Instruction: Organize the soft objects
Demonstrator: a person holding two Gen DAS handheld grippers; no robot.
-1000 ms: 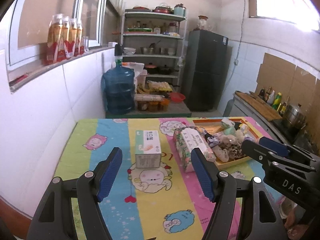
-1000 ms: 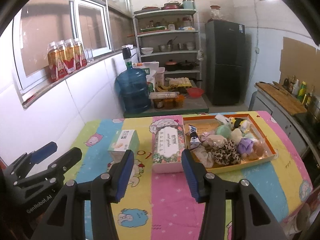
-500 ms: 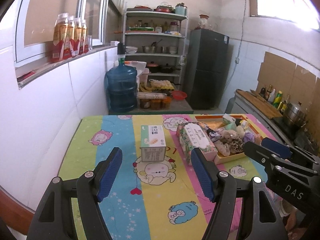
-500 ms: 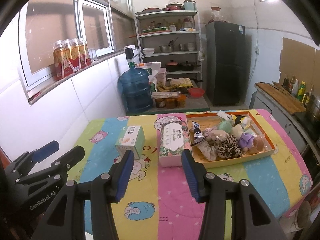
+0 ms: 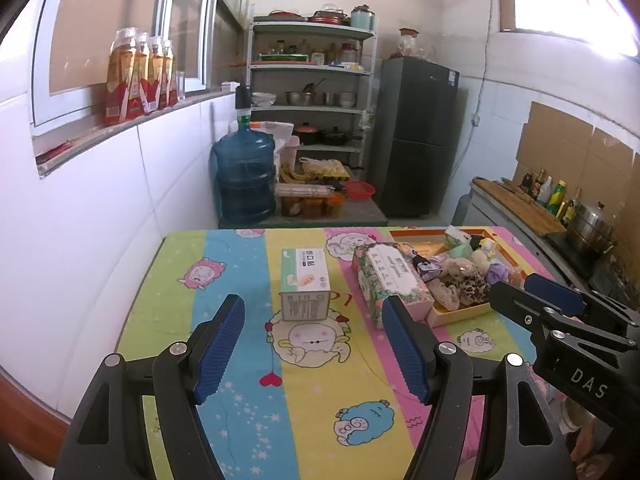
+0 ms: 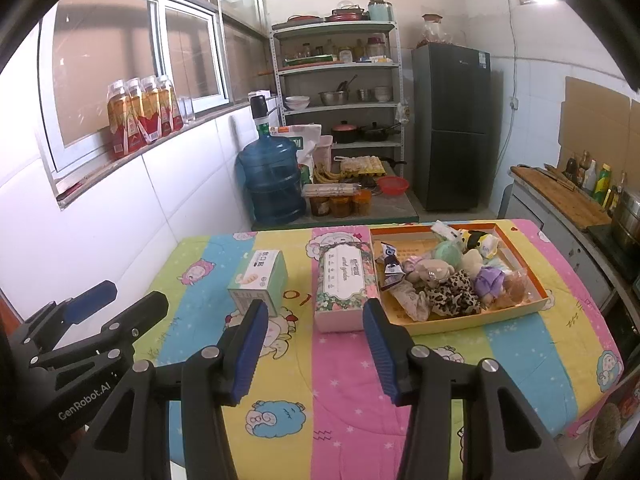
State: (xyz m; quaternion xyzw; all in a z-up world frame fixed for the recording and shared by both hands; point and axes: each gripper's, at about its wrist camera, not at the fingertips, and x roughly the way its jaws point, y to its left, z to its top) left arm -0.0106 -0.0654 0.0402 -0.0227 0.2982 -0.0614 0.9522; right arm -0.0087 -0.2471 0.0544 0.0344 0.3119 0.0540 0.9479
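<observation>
Over the last second both grippers have drawn back from the worktop (image 6: 352, 380), so the boxes and the tray look smaller and farther off than a second ago, while nothing on the cloth has shifted. Nearest, the left gripper (image 5: 312, 344) hangs with its jaws wide apart and nothing between them, and the right gripper (image 6: 316, 348) likewise stands wide and empty above the near edge. Beyond them, the small green box (image 6: 260, 280) sits on the yellow stripe, and the floral tissue box (image 6: 346, 284) lies just beside the tray. Farther still, the orange tray (image 6: 536, 302) holds the soft toys (image 6: 448, 284) in a loose heap, a leopard-print one and a purple one among them, with small packets at the back. The retreat with empty jaws suggests either a pause ahead of reaching in or a withdrawal once the soft things are gathered in the tray; the scene fits both.
</observation>
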